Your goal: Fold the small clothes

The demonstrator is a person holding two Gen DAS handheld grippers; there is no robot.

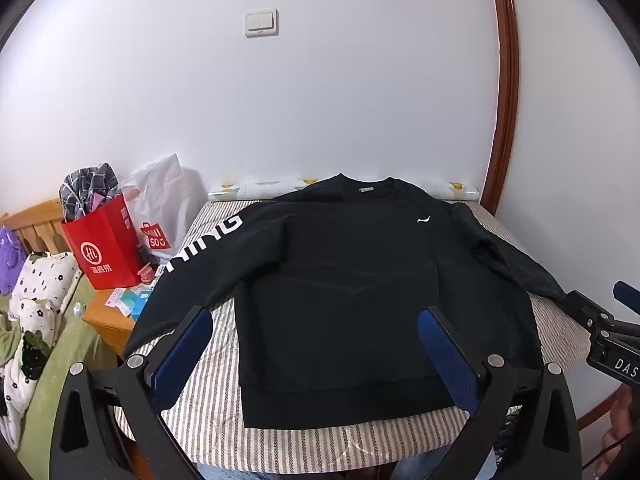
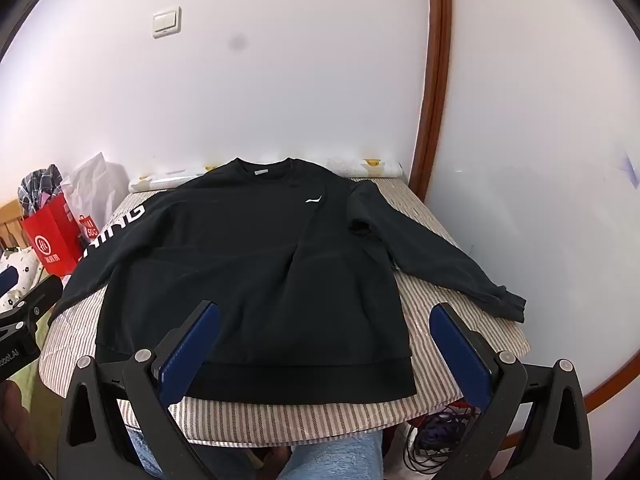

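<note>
Left wrist view: your left gripper (image 1: 316,354) is spread wide and holds nothing. The black sweatshirt (image 1: 340,280) lies flat on the striped table (image 1: 208,392), long axis running 6 to 12 o'clock, hem nearest you, lettered sleeve (image 1: 192,264) trailing toward 9 o'clock.

Right wrist view: your right gripper (image 2: 324,346) is equally wide and empty, above the hem (image 2: 304,380). The plain sleeve (image 2: 432,252) lies at 2 o'clock, nearer this hand, I judge.
</note>
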